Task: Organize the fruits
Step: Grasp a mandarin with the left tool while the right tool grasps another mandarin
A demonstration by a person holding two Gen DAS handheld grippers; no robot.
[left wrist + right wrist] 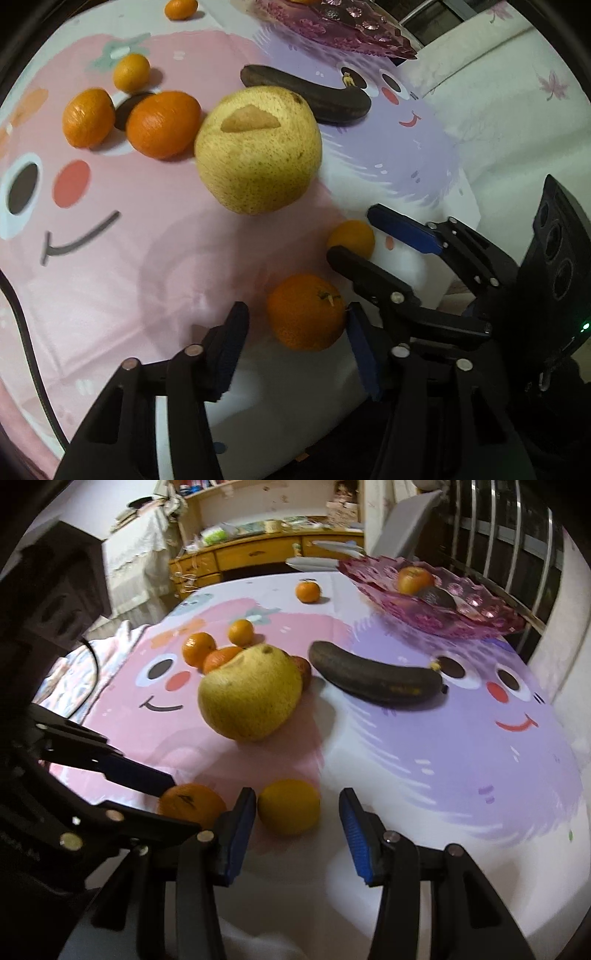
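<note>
My left gripper (295, 347) is open, its jaws on either side of an orange tangerine (306, 312) on the cloth. My right gripper (297, 829) is open around a yellow-orange tangerine (289, 806); it also shows in the left wrist view (352, 238). A big yellow pear (258, 149) sits mid-table, with several tangerines (162, 123) behind it and a blackened banana (375, 677) to its right. A pink glass fruit dish (476, 618) at the far right holds a tangerine (413, 579) and a dark fruit.
The table wears a pink and purple cartoon cloth (424, 760). One tangerine (307, 590) lies alone at the far edge. A black cable (26, 332) runs along the left side. Shelves and a metal railing stand beyond the table.
</note>
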